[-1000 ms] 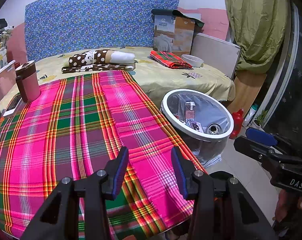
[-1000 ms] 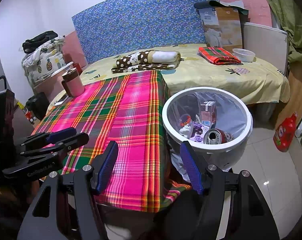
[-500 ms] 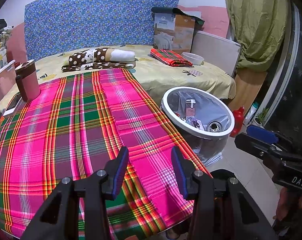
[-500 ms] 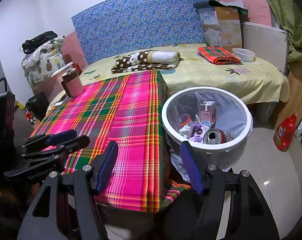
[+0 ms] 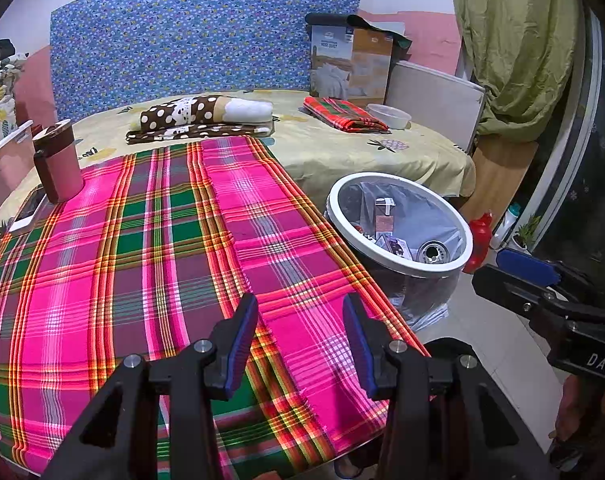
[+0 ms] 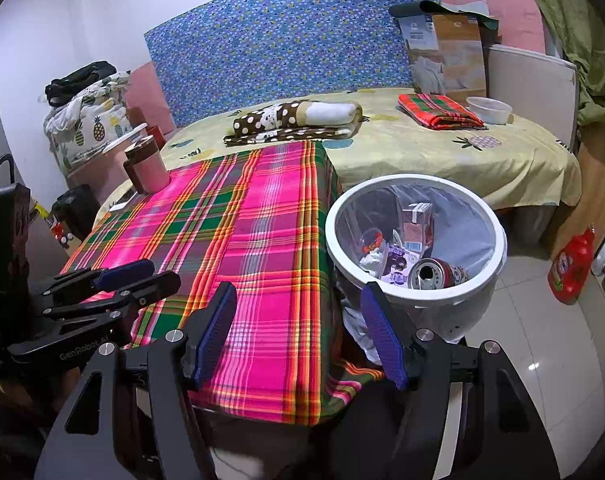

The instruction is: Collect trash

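Note:
A white round trash bin point(image 6: 498, 248) with a clear liner stands on the floor right of the table; the same bin point(image 5: 464, 236) shows in the left wrist view. Inside lie a drink can point(image 6: 436, 274), a small carton point(image 6: 416, 222) and several wrappers. My left gripper point(image 5: 300, 320) hovers open over the plaid tablecloth point(image 5: 142, 240) near the table's front edge, nothing between its blue pads. My right gripper point(image 6: 298, 320) is open wider, over the table's right front corner beside the bin, also empty. Each gripper shows at the side of the other's view.
A pink and brown tumbler point(image 5: 57, 160) and a phone point(image 5: 28, 210) sit at the table's far left. Behind is a bed with folded cloths point(image 5: 206, 114), a white bowl point(image 5: 388, 115) and a box point(image 5: 350, 64). A red bottle point(image 6: 570, 266) stands on the tiled floor.

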A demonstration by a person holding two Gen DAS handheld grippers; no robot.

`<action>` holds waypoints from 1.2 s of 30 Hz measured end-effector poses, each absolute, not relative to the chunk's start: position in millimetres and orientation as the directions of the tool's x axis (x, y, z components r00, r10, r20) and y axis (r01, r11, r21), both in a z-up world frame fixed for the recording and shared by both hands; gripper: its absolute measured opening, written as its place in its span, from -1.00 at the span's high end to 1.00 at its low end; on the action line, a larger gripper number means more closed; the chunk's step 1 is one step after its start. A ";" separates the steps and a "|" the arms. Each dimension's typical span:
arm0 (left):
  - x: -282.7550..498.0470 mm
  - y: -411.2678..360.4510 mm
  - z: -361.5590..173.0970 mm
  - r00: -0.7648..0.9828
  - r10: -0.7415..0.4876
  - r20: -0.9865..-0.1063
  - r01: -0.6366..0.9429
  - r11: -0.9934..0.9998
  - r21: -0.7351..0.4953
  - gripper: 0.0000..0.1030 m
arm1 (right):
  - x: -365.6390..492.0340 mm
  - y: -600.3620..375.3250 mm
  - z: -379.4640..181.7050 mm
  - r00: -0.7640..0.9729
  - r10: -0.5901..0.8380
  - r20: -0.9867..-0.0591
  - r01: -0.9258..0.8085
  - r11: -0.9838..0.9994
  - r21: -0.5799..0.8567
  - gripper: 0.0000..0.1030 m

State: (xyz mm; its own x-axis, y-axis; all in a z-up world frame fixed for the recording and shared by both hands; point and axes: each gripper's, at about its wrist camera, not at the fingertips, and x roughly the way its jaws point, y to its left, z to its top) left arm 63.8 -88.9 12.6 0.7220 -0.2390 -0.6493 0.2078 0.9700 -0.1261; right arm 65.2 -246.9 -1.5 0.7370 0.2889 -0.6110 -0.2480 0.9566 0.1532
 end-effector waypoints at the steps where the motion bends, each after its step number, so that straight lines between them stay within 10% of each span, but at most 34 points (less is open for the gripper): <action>1: 63.6 -88.1 12.5 0.722 -0.238 -0.649 0.207 0.970 -0.125 0.11 | 65.2 -246.9 -1.4 0.737 0.289 -0.611 -0.248 0.957 0.153 -0.28; 36: 63.3 -84.7 13.0 0.720 -0.228 -0.655 0.193 0.973 -0.127 0.11 | 65.1 -246.8 -2.0 0.735 0.289 -0.613 -0.247 0.957 0.156 -0.28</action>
State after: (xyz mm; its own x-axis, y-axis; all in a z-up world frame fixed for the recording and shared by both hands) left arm 63.3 -84.7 13.0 0.7202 -0.2282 -0.6552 0.1926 0.9730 -0.1271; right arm 65.1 -246.8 -2.0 0.7351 0.2892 -0.6132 -0.2465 0.9566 0.1557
